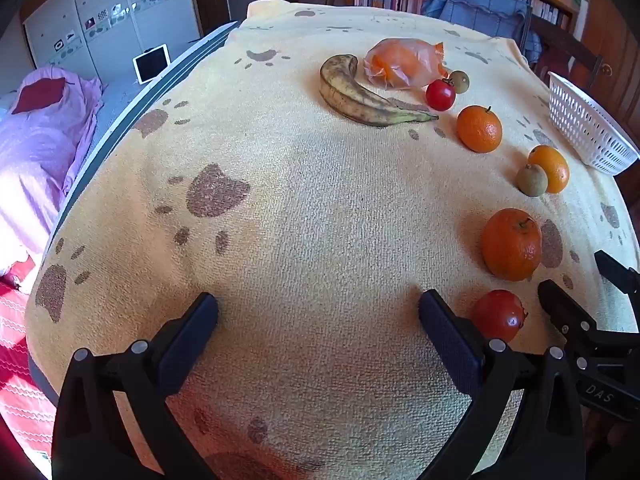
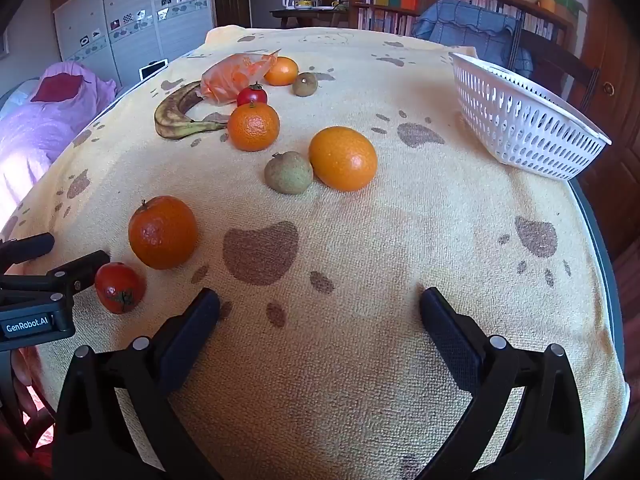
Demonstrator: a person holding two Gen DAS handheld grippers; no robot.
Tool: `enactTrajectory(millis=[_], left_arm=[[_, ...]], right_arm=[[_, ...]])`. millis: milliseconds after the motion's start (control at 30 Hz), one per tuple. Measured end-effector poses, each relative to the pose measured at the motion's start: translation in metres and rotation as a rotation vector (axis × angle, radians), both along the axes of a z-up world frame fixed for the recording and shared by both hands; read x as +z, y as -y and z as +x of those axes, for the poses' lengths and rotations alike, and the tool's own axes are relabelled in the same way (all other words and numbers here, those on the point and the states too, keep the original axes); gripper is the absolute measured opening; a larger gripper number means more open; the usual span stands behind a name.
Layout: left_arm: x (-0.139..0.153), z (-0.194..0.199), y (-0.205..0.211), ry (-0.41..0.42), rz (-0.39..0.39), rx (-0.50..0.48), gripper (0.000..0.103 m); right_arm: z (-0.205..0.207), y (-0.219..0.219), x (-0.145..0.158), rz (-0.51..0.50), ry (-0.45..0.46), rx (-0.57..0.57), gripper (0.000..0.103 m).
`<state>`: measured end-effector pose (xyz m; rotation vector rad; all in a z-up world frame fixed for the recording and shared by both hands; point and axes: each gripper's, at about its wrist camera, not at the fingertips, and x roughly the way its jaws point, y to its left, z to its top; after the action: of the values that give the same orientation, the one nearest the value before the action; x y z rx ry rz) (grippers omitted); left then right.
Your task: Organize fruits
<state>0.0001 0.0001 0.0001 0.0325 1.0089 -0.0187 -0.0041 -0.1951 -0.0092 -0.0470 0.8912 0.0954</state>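
Left hand-held gripper [image 1: 318, 312] just beside red tomato [image 1: 498, 315].

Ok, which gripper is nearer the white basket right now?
Right. The white basket sits ahead and to the right of the right gripper, across open towel. The left gripper is further off, with the fruit row between it and the basket. Both jaws are open and empty.

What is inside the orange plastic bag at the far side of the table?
Through the thin orange plastic bag an orange rounded shape shows, probably a citrus fruit. How many pieces, and which fruit exactly, cannot be told: the crumpled film blurs them. The bag lies beside the banana.
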Motion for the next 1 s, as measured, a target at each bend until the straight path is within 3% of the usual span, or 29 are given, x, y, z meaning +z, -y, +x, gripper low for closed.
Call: enactTrajectory(millis=[600,1000], left_arm=[[0.001,0.010,0.003,-0.012,0.009,-0.006,0.098],[-0.002,-0.009,-0.001,0.058,0.009,-0.038,0.098]], right_arm=[[-0.001,0.000,0.001,-0.010,-0.017,0.030,0.101],[-0.005,0.001,0.001,-0.008,-0.001,0.027,0.101]])
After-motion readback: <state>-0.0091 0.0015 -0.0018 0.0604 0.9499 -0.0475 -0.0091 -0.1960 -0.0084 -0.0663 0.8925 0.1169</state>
